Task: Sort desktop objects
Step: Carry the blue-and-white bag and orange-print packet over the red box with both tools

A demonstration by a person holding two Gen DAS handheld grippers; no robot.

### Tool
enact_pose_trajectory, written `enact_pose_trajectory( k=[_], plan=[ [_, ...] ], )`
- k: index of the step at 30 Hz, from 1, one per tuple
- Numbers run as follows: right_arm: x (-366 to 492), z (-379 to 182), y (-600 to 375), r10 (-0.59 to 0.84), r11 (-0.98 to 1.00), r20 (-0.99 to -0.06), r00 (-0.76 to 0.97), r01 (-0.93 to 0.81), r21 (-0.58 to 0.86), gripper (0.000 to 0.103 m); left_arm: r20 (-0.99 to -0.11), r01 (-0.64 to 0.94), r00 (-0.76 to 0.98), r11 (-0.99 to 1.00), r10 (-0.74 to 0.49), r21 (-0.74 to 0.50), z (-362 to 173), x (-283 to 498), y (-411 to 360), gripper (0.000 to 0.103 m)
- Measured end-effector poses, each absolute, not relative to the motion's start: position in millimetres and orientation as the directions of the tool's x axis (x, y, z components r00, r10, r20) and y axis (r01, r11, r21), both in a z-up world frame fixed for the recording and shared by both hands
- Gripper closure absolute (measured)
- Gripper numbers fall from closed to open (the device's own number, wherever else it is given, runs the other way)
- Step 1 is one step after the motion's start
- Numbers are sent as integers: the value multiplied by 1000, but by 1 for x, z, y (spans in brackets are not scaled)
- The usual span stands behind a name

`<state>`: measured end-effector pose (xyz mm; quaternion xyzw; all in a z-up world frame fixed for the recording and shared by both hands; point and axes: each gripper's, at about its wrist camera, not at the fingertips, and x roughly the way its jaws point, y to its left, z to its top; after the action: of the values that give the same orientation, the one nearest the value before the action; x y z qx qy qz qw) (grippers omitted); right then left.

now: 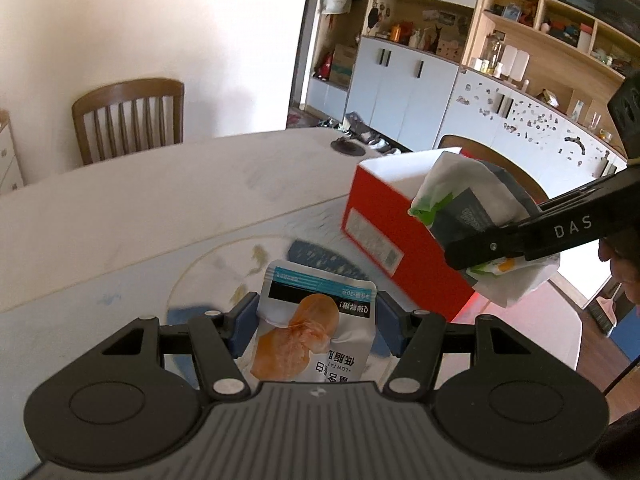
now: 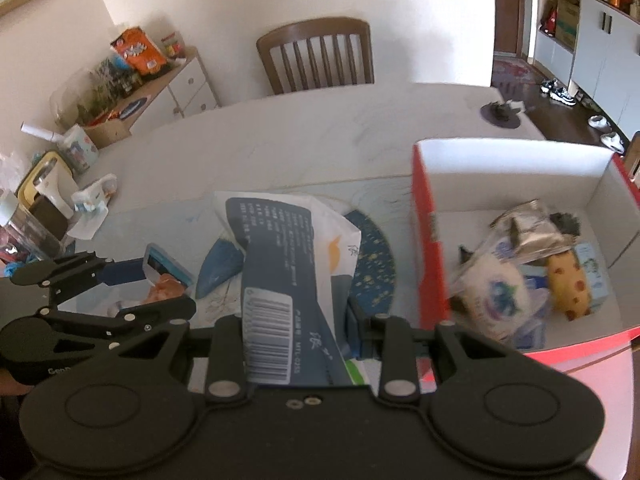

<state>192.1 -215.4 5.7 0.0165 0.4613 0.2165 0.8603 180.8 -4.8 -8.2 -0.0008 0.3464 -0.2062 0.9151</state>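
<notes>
My left gripper (image 1: 316,326) is shut on a white snack pouch with an orange picture (image 1: 316,332), held over the table mat. My right gripper (image 2: 296,320) is shut on a white and dark grey packet (image 2: 288,264); in the left wrist view this packet (image 1: 468,204) hangs in front of the red box (image 1: 384,228). The red box (image 2: 430,240) stands open at the right and holds several snack packs (image 2: 532,264). The left gripper with its pouch also shows in the right wrist view (image 2: 156,276), low at the left.
A wooden chair (image 2: 316,54) stands behind the white table (image 2: 320,136). A round blue-patterned mat (image 2: 372,256) lies under the grippers. Cups and containers (image 2: 52,196) crowd the table's left end. A dark coaster (image 2: 502,114) lies at the far right corner.
</notes>
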Motion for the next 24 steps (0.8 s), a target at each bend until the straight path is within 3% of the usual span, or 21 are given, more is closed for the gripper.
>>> enact_pose_trajectory(
  k=[24],
  plan=[
    [217,12,-363,333,939,-760,558,-270,214,71,-633,507,645,860,-428,-65,14,215,-154,42]
  ],
)
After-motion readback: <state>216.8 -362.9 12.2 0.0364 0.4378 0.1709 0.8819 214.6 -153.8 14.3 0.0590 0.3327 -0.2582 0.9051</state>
